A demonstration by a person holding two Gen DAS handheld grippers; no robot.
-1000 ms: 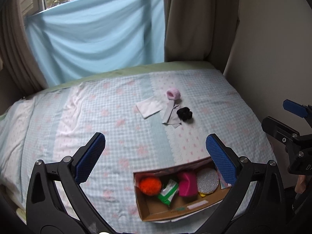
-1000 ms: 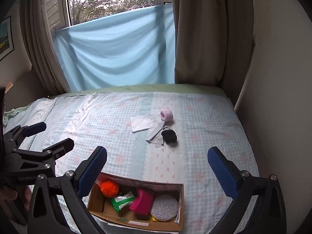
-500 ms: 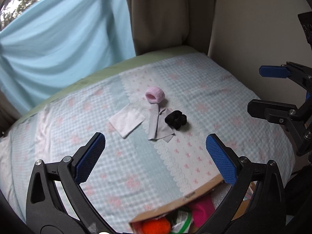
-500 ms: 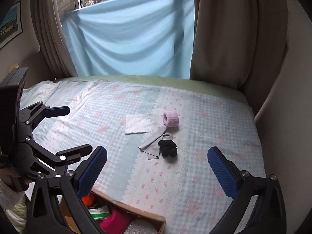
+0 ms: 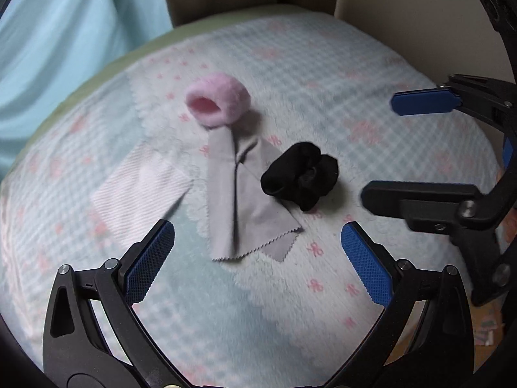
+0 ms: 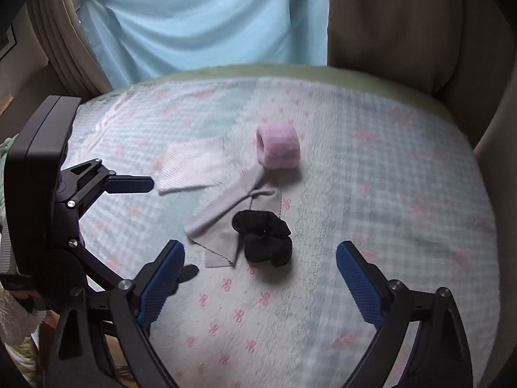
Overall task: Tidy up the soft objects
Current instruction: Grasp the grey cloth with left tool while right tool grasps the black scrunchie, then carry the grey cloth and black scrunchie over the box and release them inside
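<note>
We see both tools spread wide and gripping nothing, each poised above the bed with its pale blue checked blanket (image 5: 323, 64) printed with pink bows.

Left tool (image 5: 258, 258): blue-padded fingers fully released, framing the lower edge of the grey pinked-edge microfibre cloth (image 5: 248, 200) without touching it.

Right tool (image 6: 260, 276): likewise released, its fingers either side of the black fabric scrunchie (image 6: 263, 239), apart from it. In the left wrist view the right tool enters from 3 o'clock.

The soft objects lie clustered mid-bed. From the grey cloth, the fluffy pink cylindrical wristband (image 5: 218, 103) sits at 12 o'clock, touching the cloth's top end; the white ribbed folded cloth (image 5: 142, 181) lies at 9 o'clock, just beside it; the black scrunchie rests at 3 o'clock, overlapping the cloth's edge. Behind the bed hang a light blue sheet (image 6: 206, 19) and a brown curtain (image 6: 394, 26).
</note>
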